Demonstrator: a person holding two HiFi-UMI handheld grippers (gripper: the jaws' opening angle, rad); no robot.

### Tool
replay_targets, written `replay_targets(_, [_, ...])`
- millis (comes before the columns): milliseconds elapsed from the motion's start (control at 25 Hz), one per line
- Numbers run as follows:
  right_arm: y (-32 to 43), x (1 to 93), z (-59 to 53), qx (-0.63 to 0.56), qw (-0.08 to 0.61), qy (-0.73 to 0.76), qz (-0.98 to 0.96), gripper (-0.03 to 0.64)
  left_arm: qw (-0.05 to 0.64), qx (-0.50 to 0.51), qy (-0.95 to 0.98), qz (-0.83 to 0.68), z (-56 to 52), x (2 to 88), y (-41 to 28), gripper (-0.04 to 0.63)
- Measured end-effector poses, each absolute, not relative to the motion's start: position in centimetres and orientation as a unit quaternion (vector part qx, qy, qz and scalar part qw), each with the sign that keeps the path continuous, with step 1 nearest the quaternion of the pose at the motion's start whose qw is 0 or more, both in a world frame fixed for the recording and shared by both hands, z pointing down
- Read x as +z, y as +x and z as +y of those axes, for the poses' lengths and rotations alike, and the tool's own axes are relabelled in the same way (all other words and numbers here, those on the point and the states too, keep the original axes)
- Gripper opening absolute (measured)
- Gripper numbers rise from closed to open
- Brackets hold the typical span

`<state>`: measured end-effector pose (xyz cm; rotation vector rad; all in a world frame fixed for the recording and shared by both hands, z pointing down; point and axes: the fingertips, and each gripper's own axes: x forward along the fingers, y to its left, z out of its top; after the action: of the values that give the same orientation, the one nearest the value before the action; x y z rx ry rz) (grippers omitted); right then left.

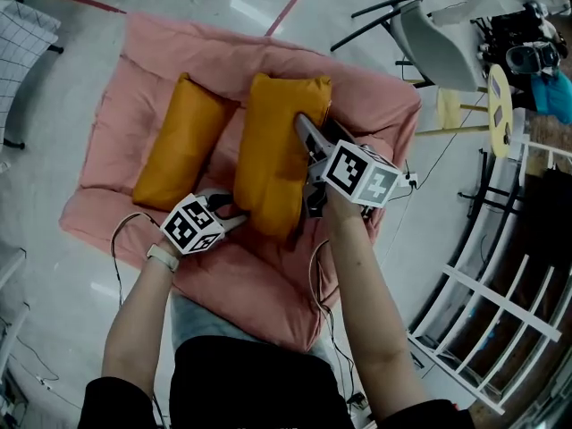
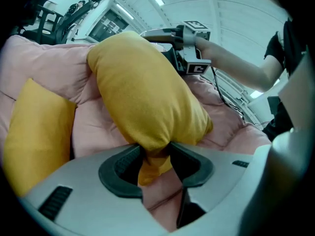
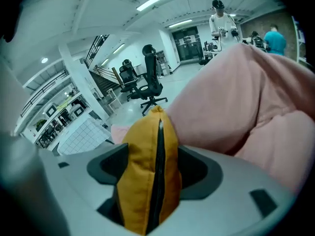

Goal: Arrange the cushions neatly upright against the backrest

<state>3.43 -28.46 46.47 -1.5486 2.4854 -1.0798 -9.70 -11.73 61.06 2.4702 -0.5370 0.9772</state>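
Two orange cushions lie on a pink padded seat [image 1: 259, 284]. The left cushion [image 1: 179, 141] leans against the pink backrest, untouched. The right cushion [image 1: 277, 150] stands between both grippers. My left gripper [image 1: 234, 217] is shut on its near lower corner; in the left gripper view the pads pinch that corner [image 2: 156, 156] under the cushion's bulk [image 2: 142, 97]. My right gripper [image 1: 304, 128] is at the cushion's right side. In the right gripper view the zipped edge [image 3: 145, 181] sits between wide jaws that do not squeeze it, with the pink backrest [image 3: 236, 97] beyond.
A white chair [image 1: 438, 43] and a yellow round stand [image 1: 499, 105] are at the upper right. A white railing [image 1: 500, 311] runs along the right. A grid panel [image 1: 22, 43] is at the far left. Cables trail beside the seat. An office chair [image 3: 150, 82] stands farther off.
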Motion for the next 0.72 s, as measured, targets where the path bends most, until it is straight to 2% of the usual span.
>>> replay_targets(40, [3.2,46.6,-28.5,-0.351,0.012,-0.488,0.799,0.314,0.21,0.354,0.89,-0.194,-11.7,61.1,-9.7,0.176])
replay_targets(160, [2.7,46.7,-28.4,-0.367,0.02,-0.471,0.802,0.215,0.2,0.354,0.891,-0.201,-11.7,60.9,-9.7,0.164])
replay_targets(280, [2.7,46.7,-28.1,-0.385,0.044,-0.471,0.793,0.161,0.196,0.349,0.893,-0.205,-11.4,60.2,-9.9,0.152])
replay_targets(480, [2.3,45.5,-26.8,-0.411,0.085,-0.47,0.777,0.146,0.188,0.354,0.898,-0.182,-9.9,57.8,-11.3,0.144])
replay_targets(720, [0.8,46.8,-24.0,-0.455,0.135,-0.485,0.734,0.146,0.18,0.4,0.886,-0.153,-8.4,56.7,-16.1,0.146])
